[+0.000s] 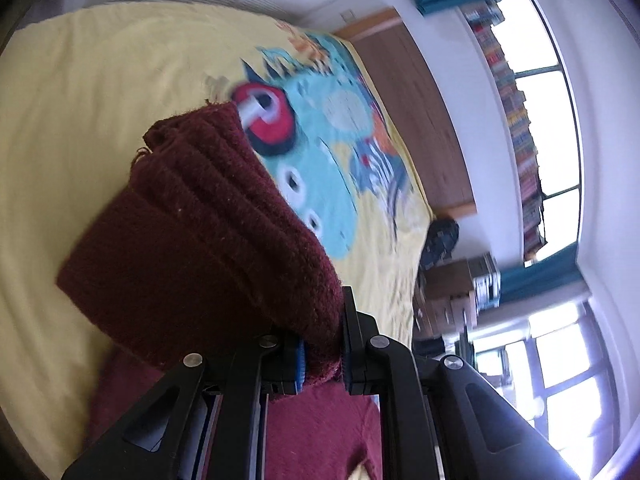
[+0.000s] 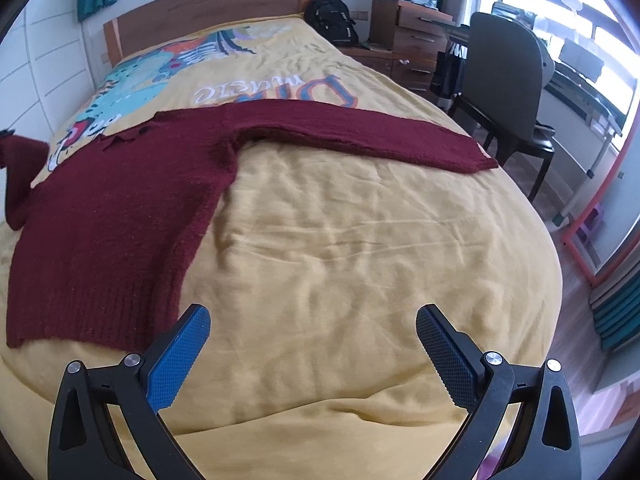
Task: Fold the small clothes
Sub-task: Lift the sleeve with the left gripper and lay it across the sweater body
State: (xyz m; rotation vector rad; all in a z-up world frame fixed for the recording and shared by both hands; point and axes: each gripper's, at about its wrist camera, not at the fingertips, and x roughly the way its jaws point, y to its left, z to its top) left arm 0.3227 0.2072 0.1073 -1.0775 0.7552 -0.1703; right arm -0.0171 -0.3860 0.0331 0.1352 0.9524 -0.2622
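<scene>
The left gripper [image 1: 322, 356], jaws clamped on a sleeve of the dark red knitted sweater [image 2: 120, 200] lying near the yellow bed's [image 2: 360, 240] foot edge, seems mid-fold; the wide-open, empty right gripper [image 2: 312, 360] should next take the other sleeve.

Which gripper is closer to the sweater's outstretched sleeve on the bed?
Right. The right gripper hovers open over bare bedspread below that sleeve; the left gripper clamps the opposite sleeve at the sweater's far side.

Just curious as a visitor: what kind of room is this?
Most likely a bedroom with a study corner: a bed with a wooden headboard, a desk chair, and a backpack.
</scene>
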